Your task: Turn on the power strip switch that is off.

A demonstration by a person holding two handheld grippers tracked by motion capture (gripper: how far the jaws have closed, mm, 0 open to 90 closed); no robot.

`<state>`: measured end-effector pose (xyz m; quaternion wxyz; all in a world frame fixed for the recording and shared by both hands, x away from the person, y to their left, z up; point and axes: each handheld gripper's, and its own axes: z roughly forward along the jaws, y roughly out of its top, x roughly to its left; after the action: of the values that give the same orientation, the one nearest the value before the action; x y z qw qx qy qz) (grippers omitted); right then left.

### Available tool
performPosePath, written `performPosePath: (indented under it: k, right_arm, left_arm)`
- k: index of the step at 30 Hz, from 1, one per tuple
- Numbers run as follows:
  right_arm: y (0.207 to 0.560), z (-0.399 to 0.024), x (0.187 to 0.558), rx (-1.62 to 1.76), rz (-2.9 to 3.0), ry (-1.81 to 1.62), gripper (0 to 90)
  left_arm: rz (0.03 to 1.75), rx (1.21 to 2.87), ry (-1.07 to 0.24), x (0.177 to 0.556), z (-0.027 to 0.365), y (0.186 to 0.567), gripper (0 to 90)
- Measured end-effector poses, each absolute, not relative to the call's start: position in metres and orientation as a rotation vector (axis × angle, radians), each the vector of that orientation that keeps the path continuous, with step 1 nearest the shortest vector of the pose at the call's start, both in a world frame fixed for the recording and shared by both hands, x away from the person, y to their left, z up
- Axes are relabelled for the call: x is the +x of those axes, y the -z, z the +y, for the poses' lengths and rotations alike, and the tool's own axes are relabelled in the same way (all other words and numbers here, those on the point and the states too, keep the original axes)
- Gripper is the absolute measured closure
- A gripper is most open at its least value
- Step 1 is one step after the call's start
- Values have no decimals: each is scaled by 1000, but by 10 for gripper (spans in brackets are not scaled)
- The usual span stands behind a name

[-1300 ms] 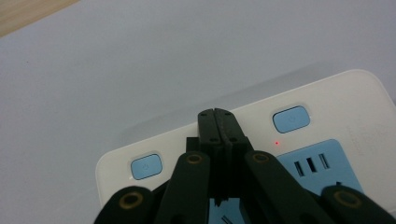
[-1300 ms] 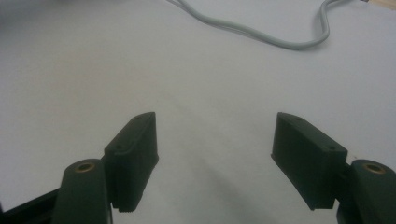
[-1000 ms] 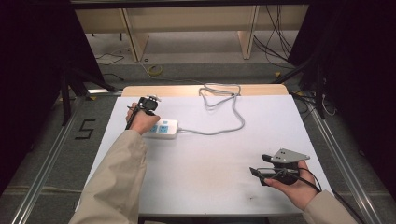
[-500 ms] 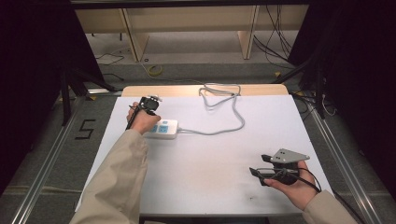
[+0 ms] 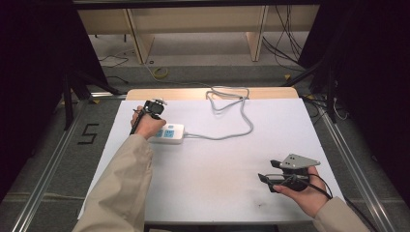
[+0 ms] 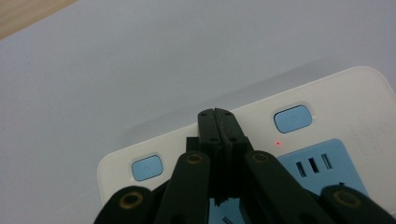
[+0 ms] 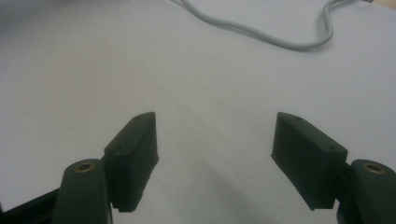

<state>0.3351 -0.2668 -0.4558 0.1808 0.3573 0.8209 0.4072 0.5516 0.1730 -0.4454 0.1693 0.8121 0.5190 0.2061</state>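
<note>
- On the white table, near its far left part, lies the power strip. It is white with blue sockets and blue buttons.
- Your left gripper is right over the strip. Its jaws are pressed tight together with nothing between them, and the tip sits on the strip's top.
- From the left gripper view, the tip rests between two blue buttons. One button is to its left and the other button is to its right. A tiny red light glows just below the right one.
- Your own left hand and sleeve cover the near left end of the strip in the high view.
- A grey cord runs from the strip's right end, bends across the table and loops at the far edge.
- Your right gripper is well apart from the strip, at the near right of the table. Its jaws stand wide and hold nothing.
- From the right gripper view, bare table lies between the jaws and the cord curls far ahead.
</note>
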Motion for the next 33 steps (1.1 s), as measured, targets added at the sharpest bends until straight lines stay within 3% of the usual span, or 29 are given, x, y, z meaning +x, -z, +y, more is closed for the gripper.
performPosePath:
  k: [33]
  right_arm:
    - [455,-268,334,1010,2313,-1151,312]
  left_arm:
    - [1414,2307,-624,547,174,448,897]
